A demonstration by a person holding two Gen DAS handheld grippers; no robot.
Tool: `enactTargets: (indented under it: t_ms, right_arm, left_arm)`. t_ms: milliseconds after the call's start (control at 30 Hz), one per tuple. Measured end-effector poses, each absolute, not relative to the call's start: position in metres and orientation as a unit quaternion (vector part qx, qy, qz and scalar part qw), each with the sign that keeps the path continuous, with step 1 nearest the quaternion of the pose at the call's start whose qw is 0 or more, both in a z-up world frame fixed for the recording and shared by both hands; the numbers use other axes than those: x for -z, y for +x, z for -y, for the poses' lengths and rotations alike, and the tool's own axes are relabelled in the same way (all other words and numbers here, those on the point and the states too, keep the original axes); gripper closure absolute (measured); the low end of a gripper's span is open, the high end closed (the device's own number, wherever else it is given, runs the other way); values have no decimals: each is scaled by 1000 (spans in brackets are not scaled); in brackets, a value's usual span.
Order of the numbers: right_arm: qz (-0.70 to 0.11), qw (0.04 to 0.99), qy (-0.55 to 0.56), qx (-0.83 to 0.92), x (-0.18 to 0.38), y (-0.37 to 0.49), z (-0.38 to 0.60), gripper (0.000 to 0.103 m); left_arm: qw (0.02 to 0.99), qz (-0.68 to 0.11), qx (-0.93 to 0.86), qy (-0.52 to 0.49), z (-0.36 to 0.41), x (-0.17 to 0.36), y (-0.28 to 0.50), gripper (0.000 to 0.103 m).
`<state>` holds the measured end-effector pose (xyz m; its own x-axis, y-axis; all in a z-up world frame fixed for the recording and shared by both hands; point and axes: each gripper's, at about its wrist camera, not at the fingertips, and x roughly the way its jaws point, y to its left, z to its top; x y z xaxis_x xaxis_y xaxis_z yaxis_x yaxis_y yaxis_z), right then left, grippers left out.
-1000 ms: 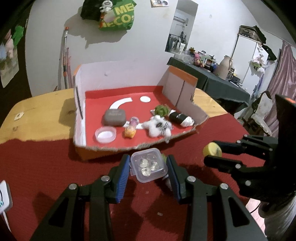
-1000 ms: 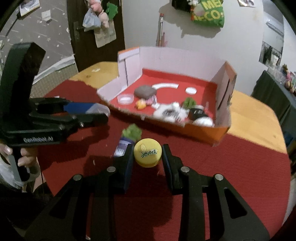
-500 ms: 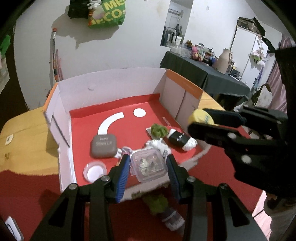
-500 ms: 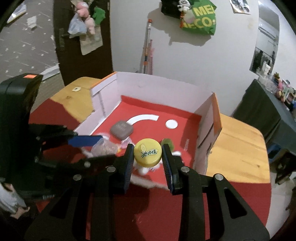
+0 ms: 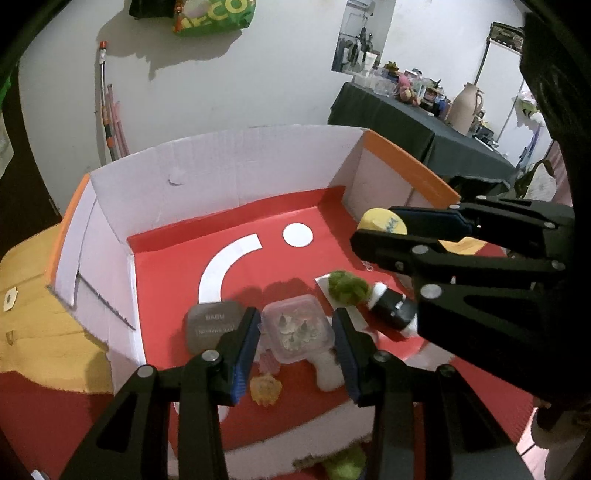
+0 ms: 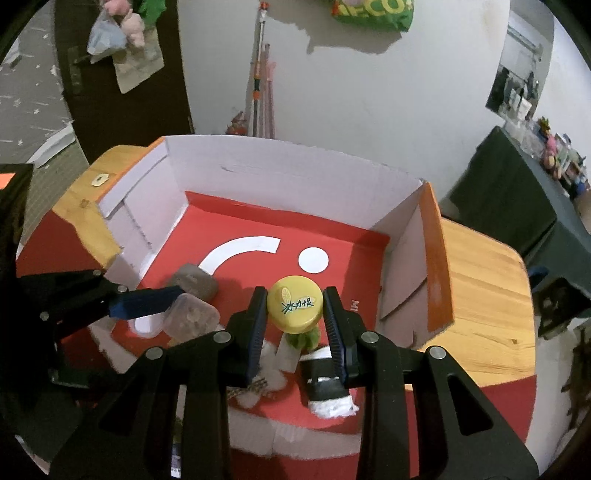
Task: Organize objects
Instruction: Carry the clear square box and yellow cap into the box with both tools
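Nearest in the left wrist view: left gripper (image 5: pixel 297 338), jaws partly apart and clamped on a small clear lidded box (image 5: pixel 298 328) with pale bits inside, blue pads pressed on its two sides. Held over the red floor of the cardboard tray (image 5: pixel 229 177), above the front part. Just under and beside the clear box: a grey rounded case (image 5: pixel 208 325) lying flat on the left, a small yellow-orange lump (image 5: pixel 265 387) and a white fluffy piece (image 5: pixel 328 373) lower down. A green fuzzy tuft (image 5: pixel 347 287) and a black-and-white roll (image 5: pixel 391 304) on a white card, slightly farther right.

In the right wrist view: right gripper (image 6: pixel 295 312), jaws nearly together and clamped on a yellow bottle cap (image 6: pixel 294 304) printed with a lemon slice and dark lettering, printed face toward the camera. Held above the tray floor, over the same green tuft and black-and-white roll, toward the right-hand wall. Left gripper seen from the side at the left, clear box at its tip, close beside the grey case.

Farther in: a white arc (image 6: pixel 240 251) and a white dot (image 6: pixel 313 259) printed on the tray floor, bare of objects. Beyond, white tray walls with orange outer faces, wooden table (image 6: pixel 480 288) partly under a red cloth (image 5: pixel 44 417), then a white wall with a green bag (image 6: pixel 373 13) hanging.
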<state>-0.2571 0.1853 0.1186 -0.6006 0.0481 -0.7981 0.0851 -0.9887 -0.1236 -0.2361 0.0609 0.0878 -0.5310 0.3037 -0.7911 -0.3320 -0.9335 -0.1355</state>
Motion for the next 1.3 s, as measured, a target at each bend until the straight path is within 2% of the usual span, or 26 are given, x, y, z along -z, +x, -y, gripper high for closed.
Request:
enactTargets:
  t_ms: [467,1033,1300]
  right_arm:
    - [-59,-41,514,855,-90,-300,-201,74]
    - [-61,-88,555,825,-60,-319,-209,74]
    - [-36,-94,570,816,-52,-321,-216,74]
  left_arm:
    - [180,-8,-852,-492,-70,-58,-275,61]
    - [173,-4,-842,-512,-76,-42,-287,61]
    - [169,1,-839,-516,-76,-40,-286,61]
